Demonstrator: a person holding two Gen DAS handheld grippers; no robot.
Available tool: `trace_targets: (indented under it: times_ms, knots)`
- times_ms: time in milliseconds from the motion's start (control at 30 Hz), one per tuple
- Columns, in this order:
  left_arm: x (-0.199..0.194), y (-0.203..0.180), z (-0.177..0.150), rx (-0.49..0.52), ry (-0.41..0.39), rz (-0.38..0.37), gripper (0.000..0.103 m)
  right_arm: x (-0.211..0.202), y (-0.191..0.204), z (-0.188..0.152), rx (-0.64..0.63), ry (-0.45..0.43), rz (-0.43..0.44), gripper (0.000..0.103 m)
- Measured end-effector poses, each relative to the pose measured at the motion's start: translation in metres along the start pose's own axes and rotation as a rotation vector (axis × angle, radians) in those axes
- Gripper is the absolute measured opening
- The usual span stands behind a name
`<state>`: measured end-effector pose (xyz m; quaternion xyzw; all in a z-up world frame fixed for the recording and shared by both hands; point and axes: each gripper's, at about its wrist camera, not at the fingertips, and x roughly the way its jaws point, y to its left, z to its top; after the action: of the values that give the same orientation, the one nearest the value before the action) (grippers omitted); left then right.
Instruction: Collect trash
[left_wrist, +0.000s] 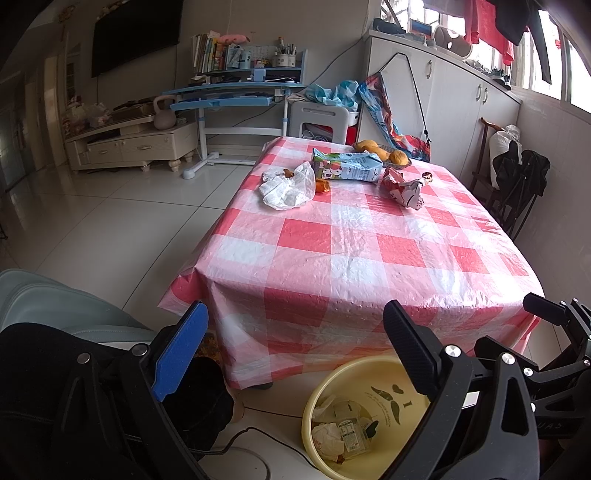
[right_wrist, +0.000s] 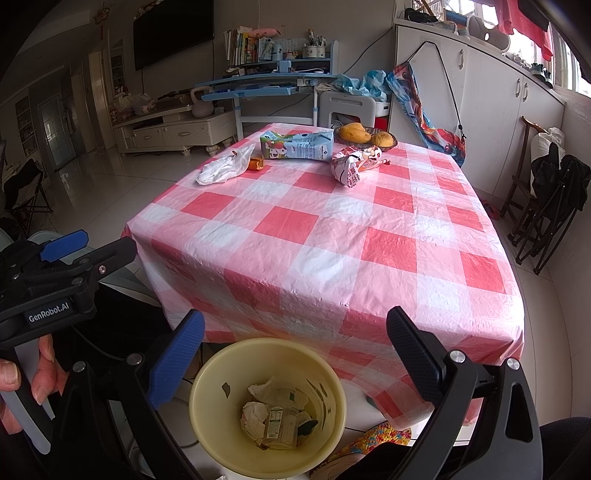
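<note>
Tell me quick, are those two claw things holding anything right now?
Left gripper: open, holding nothing.
Right gripper: open, holding nothing, above the yellow bin.

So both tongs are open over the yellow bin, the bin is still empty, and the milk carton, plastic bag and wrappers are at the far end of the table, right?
Not quite: the yellow bin is not empty. The right wrist view shows crumpled paper and a small carton already in it. The rest holds: both tongs, left and right, are open, and the milk carton is at the table's far end.
</note>
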<state>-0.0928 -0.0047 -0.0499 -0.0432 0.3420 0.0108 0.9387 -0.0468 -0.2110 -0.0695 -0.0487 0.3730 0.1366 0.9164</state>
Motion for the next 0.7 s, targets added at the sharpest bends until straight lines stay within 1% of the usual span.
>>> trace_targets:
  times_ms: [700]
  knots:
    - [0.0000, -0.0005, 0.0006, -0.002, 0.000, 0.000, 0.092, 0.0003, 0.0006, 0.0005, -0.001, 0.001, 0.000, 0.094]
